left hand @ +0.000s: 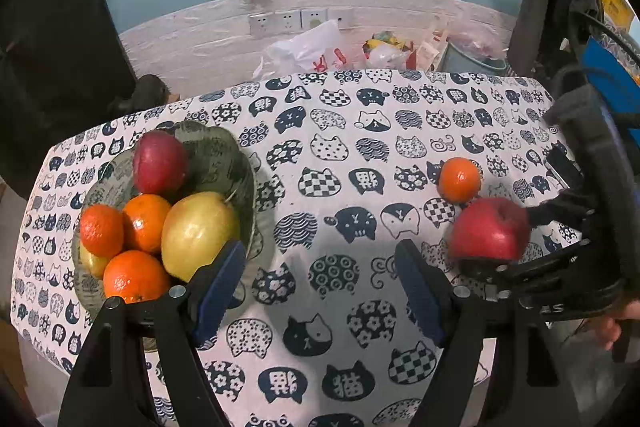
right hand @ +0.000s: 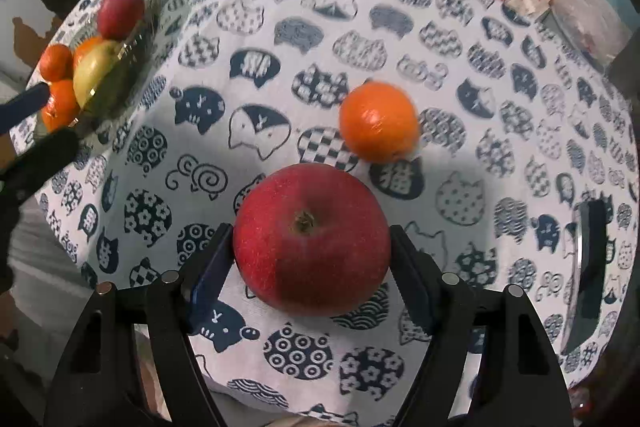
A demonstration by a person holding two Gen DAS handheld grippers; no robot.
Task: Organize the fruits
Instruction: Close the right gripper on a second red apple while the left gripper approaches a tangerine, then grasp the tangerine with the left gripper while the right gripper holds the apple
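Right wrist view: the right gripper has its jaws closed around a large red apple, both pads against its sides, low in the middle of the frame on the cat-print tablecloth. A loose orange lies just beyond the apple toward the upper right, close but apart. At the upper left sits the green bowl.

Left wrist view: the left gripper hangs with jaws wide and nothing between them, over bare cloth at lower centre. The bowl at left holds a second apple, three oranges and a yellow pear. At the right edge the clamped apple shows beside the loose orange.
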